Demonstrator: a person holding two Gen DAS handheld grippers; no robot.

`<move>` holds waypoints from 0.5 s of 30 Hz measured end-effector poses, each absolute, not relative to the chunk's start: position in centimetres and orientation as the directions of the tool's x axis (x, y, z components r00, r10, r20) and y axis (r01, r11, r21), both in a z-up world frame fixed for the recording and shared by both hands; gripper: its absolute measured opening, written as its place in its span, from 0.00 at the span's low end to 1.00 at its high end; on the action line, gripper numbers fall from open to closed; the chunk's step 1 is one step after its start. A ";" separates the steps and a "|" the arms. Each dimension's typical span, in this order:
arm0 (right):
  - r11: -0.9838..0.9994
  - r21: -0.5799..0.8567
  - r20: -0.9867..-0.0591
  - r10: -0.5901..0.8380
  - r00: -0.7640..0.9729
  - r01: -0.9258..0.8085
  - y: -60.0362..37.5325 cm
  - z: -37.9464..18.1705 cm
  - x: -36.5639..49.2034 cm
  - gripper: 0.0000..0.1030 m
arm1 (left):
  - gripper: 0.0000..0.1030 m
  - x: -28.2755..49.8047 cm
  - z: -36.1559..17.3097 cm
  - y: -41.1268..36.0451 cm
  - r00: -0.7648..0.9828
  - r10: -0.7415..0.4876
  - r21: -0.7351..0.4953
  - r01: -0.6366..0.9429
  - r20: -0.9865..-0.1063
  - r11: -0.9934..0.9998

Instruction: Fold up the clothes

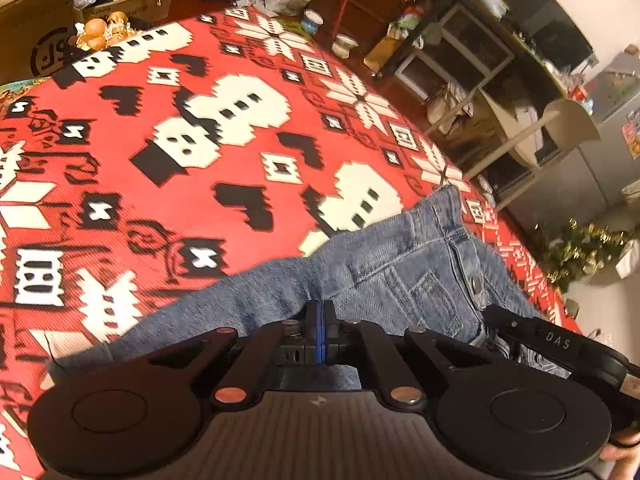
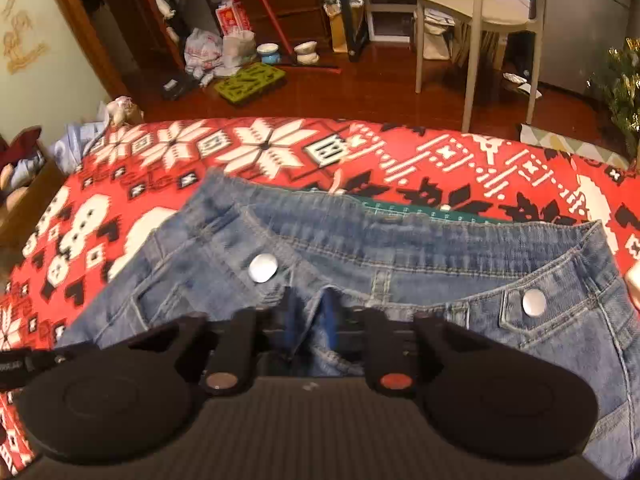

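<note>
Left claw (image 1: 320,334): blue-lined pads pressed flat together, black arms folded in, denim bunched right at the tips, though whether any fold is actually pinched cannot be told. Right claw (image 2: 310,328): blue-edged fingers a small gap apart, straddling the open fly of the jeans (image 2: 360,264); grip on the cloth not clear through the blur.

Jeans of faded blue denim, coarse twill, pale stitching, spread waist-up across the near right of the cloth, waistband gaping, two round metal buttons (image 2: 263,268) on the front. Strip of dark green mat (image 2: 424,214) peeking out just beyond the waistband.

Underneath, a red woven cloth (image 1: 168,216) with blocky white and black shapes and white snowflake stars, covering the whole work surface. At the far left edge, cardboard boxes (image 1: 36,36) and a few onions (image 1: 96,32).

Beyond, glossy dark wood floor (image 2: 400,92), pale chair (image 2: 480,24), bowls on the floor (image 2: 268,50), green tray (image 2: 250,82), plastic bags, dark wooden shelves, tinsel-trimmed greenery far right (image 2: 624,88).
</note>
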State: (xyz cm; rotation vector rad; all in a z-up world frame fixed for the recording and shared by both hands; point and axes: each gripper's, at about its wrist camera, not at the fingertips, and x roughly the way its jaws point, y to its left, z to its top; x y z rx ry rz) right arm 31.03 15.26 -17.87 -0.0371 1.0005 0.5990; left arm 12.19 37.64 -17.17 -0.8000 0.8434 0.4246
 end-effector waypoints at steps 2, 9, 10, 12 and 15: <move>0.835 0.272 -0.796 0.475 0.377 -0.478 14.8 -18.2 31.7 0.05 | 0.03 12.0 -17.1 38.0 0.604 0.030 -0.455 -0.631 -0.797 0.628; 0.793 0.334 -0.759 0.547 0.353 -0.510 14.8 -15.6 31.2 0.22 | 0.02 10.8 -16.1 39.1 0.608 0.059 -0.470 -0.668 -0.791 0.577; 0.790 0.326 -0.760 0.546 0.353 -0.520 15.3 -15.2 31.2 0.23 | 0.02 10.8 -16.2 39.3 0.611 0.051 -0.480 -0.668 -0.790 0.569; 0.784 0.298 -0.772 0.534 0.346 -0.545 17.1 -15.0 31.3 0.23 | 0.02 10.7 -16.4 39.5 0.615 0.029 -0.500 -0.666 -0.788 0.553; 0.774 0.255 -0.787 0.514 0.341 -0.580 19.5 -14.8 31.6 0.23 | 0.02 11.0 -16.5 39.3 0.599 0.041 -0.474 -0.671 -0.799 0.571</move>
